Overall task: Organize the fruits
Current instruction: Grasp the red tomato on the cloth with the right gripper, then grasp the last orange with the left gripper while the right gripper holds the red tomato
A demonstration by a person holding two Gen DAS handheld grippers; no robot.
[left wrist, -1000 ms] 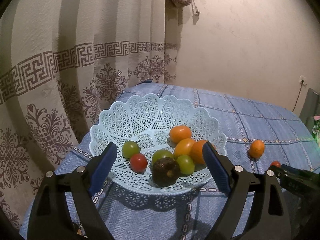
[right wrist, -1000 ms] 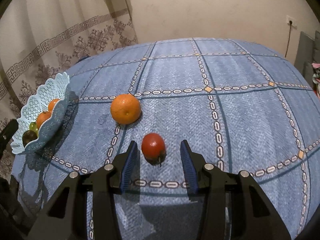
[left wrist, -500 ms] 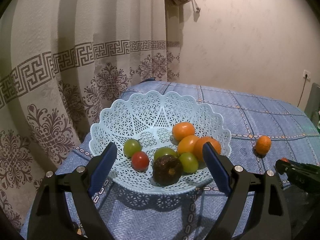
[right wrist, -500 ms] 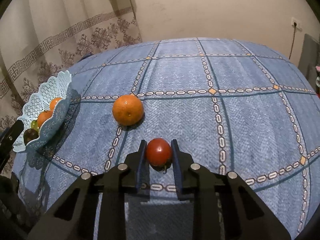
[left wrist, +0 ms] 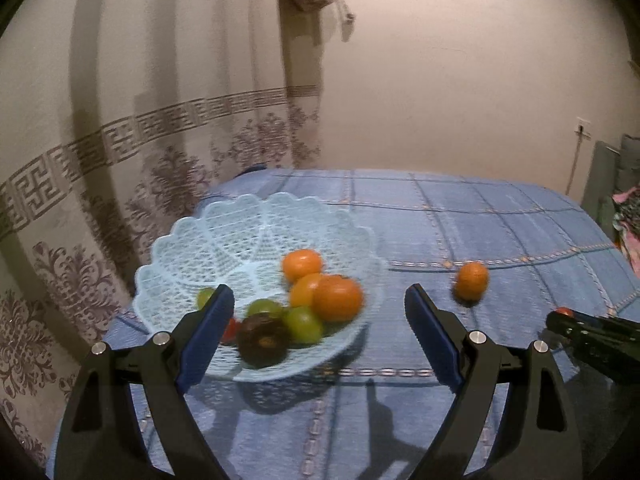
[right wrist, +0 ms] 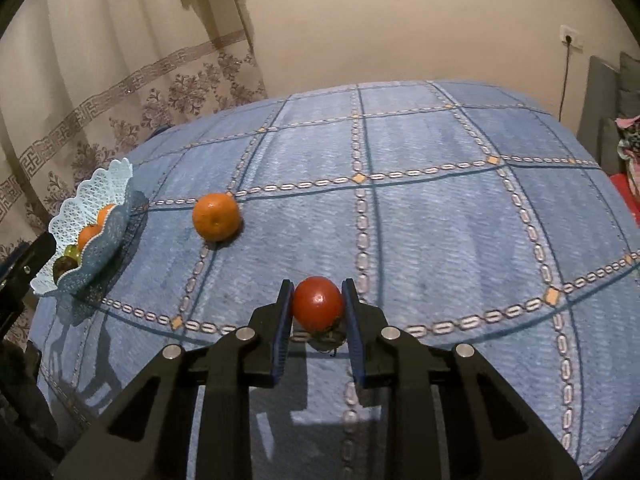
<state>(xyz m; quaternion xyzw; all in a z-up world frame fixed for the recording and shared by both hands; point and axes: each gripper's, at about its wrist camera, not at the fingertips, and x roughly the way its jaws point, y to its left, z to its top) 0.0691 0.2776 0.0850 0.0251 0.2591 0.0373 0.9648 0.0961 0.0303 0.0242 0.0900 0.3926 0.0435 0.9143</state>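
Right wrist view: right claw (right wrist: 316,306) clenched on a red tomato (right wrist: 317,302), lower centre of frame, pads on its left and right flanks at the widest part. Tomato sits at or barely above the blue checked cloth (right wrist: 440,216); cannot tell if it is lifted clear. Stem side seems to face down, dark bits under it. Orange (right wrist: 216,216) lies loose on the cloth, left of centre, well apart from the claw. Basket (right wrist: 102,240) at far left edge, with fruit in it.

Left wrist view, blurred: left claw (left wrist: 320,330) released, jaws wide, holding nothing, hovering in front of the basket (left wrist: 168,272). Inside it: orange fruits, green ones, one dark one, a small red one behind the left pad. The loose orange (left wrist: 471,280) shows right of the basket; right claw's tip with the tomato is at the right edge.

Handling guess: tomato is light, smooth-skinned, soft, bruises or splits if squeezed hard, so grip across the middle only firm enough not to slip. Lattice basket looks light and could shift if bumped. Orange is firmer, rolls easily.
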